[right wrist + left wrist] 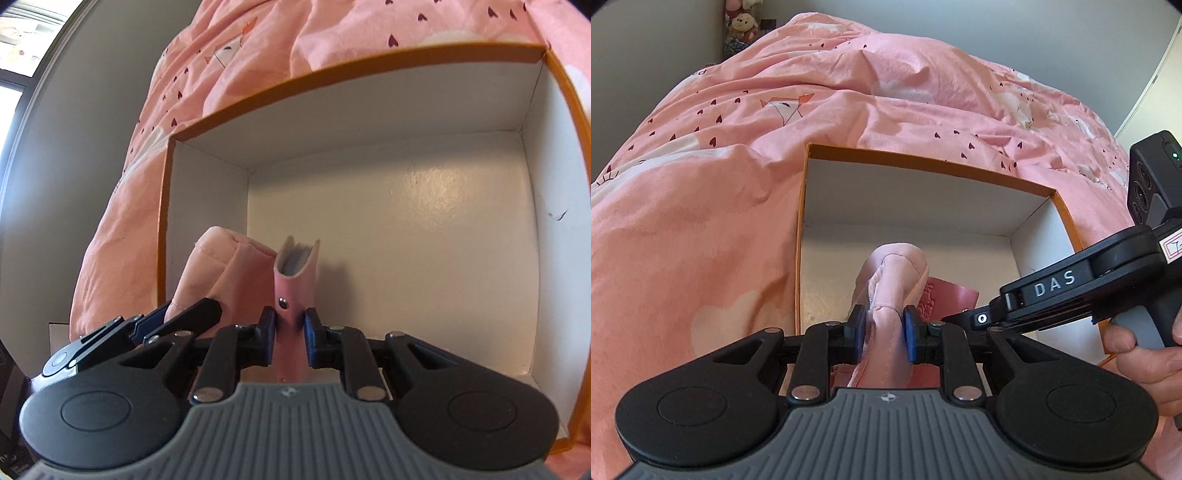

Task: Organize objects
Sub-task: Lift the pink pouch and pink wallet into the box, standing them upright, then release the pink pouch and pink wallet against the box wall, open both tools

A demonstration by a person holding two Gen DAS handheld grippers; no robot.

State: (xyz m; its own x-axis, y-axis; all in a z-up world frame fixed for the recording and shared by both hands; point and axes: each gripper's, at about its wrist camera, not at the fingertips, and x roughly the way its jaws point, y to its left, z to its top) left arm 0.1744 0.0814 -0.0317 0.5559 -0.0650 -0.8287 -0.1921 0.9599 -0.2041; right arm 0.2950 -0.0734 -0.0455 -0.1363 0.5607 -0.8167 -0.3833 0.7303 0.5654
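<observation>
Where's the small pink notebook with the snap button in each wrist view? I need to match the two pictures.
Left wrist: only a dark pink corner of the notebook shows, lower centre-right, behind the pink padded pouch, inside the box.
Right wrist: the notebook sits at lower centre, standing on end, clamped in the right gripper.
Shared landmark: the orange-rimmed white box on the pink bedcover.
</observation>
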